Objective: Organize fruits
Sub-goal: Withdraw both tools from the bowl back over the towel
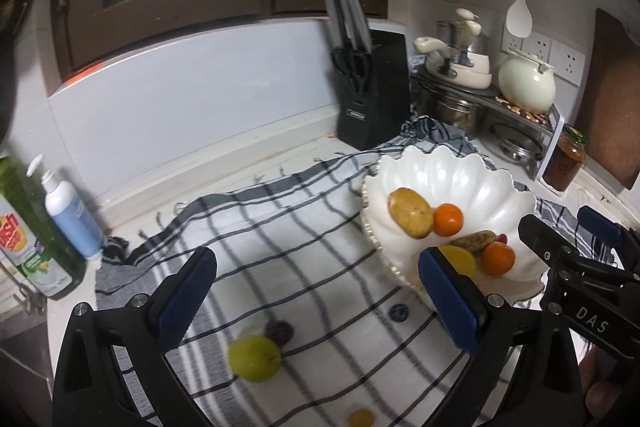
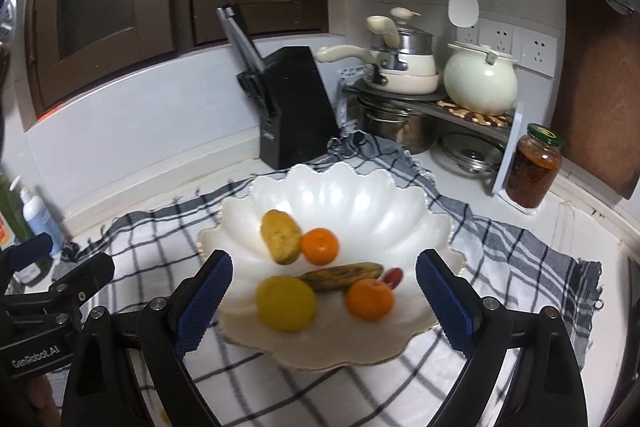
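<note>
Left gripper (image 1: 316, 291) spread wide and empty above the green fruit (image 1: 254, 358), which lies on the checked cloth (image 1: 280, 223) near the scalloped white bowl (image 1: 460, 175); right gripper (image 2: 324, 301) likewise spread, empty, over that bowl. Probably round, firm, smooth and apt to roll, so best pinched across the widest middle. Blurred beside the green fruit: a dark plum-like one (image 1: 279, 331), a small blue berry (image 1: 398, 312), and a yellow piece (image 1: 361, 419) cut off at the frame edge.

White bowl (image 2: 360, 195); checked cloth (image 1: 280, 227) (grey-white); blue claw pads (image 2: 204, 303).
</note>
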`<control>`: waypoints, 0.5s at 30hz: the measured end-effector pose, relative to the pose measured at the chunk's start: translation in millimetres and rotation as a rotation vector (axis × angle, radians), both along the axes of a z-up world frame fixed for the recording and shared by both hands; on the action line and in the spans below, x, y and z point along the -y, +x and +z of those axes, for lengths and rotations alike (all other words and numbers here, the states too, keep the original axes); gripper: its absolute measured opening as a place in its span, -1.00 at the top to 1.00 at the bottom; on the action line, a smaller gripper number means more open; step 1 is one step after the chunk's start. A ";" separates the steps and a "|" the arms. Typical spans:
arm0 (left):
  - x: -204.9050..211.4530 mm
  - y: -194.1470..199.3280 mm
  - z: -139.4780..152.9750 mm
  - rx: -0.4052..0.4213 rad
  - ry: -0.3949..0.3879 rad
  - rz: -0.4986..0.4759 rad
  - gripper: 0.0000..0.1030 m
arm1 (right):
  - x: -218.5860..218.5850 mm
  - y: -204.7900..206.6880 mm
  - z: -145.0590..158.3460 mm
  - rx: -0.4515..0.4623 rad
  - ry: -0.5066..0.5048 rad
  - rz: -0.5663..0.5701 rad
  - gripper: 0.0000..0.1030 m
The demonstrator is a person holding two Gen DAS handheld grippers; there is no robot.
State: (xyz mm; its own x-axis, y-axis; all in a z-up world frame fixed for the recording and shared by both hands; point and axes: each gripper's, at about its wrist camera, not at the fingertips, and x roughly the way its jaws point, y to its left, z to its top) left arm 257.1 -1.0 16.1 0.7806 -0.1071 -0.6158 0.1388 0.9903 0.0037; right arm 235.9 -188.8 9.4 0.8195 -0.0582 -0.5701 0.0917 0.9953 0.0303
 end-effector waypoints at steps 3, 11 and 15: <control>-11.9 -5.7 1.0 0.008 -0.005 0.015 -0.99 | -12.0 -2.5 0.3 0.001 -0.003 0.016 -0.83; -41.7 -14.8 -5.3 -0.001 -0.017 0.047 -0.99 | -40.4 -7.2 -1.9 -0.003 -0.002 0.049 -0.83; -55.0 -17.0 -12.5 -0.019 -0.031 0.048 -0.99 | -54.1 -9.7 -6.7 -0.008 -0.004 0.067 -0.83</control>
State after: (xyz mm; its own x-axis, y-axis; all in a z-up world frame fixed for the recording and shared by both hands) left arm 240.1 54.0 3.6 0.7735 -0.0886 -0.6276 0.0907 0.9955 -0.0288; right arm 226.1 -134.6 2.7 0.8172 -0.0054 -0.5764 0.0249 0.9994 0.0260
